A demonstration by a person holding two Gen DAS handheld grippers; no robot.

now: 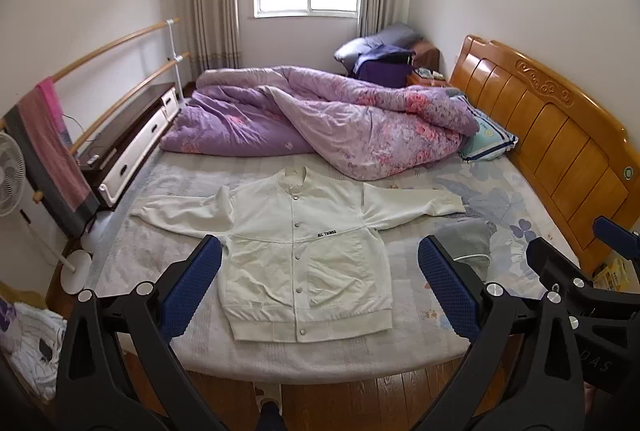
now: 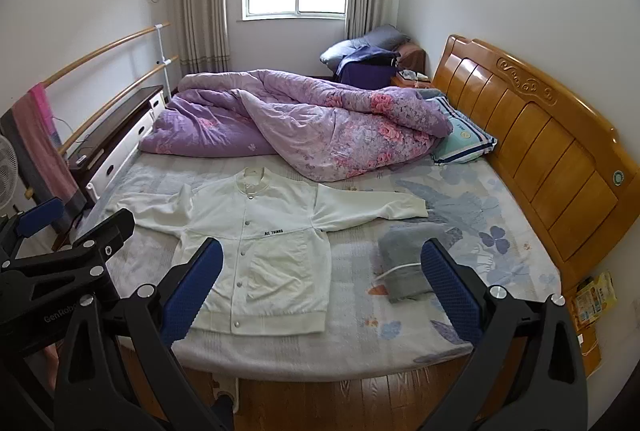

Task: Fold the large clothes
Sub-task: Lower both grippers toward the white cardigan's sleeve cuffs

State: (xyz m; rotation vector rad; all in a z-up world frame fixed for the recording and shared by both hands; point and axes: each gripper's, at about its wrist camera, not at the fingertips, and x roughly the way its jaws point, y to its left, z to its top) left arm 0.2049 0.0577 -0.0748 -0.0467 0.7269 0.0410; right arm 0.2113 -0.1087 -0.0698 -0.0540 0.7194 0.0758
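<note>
A white snap-button jacket [image 1: 296, 251] lies flat on the bed, front up, both sleeves spread out sideways; it also shows in the right wrist view [image 2: 264, 251]. My left gripper [image 1: 320, 271] is open and empty, held back from the bed's near edge above the jacket's hem. My right gripper [image 2: 322, 275] is open and empty, further right, above the bed between the jacket and a folded grey cloth [image 2: 404, 263]. The right gripper's fingers [image 1: 560, 271] show at the right of the left wrist view.
A rumpled purple floral quilt [image 1: 328, 123] fills the far half of the bed [image 1: 340, 355]. A pillow [image 1: 488, 139] lies by the wooden headboard [image 1: 560, 143]. A low cabinet [image 1: 132, 147], towel rail and fan [image 1: 8, 179] stand at the left. Wooden floor lies below.
</note>
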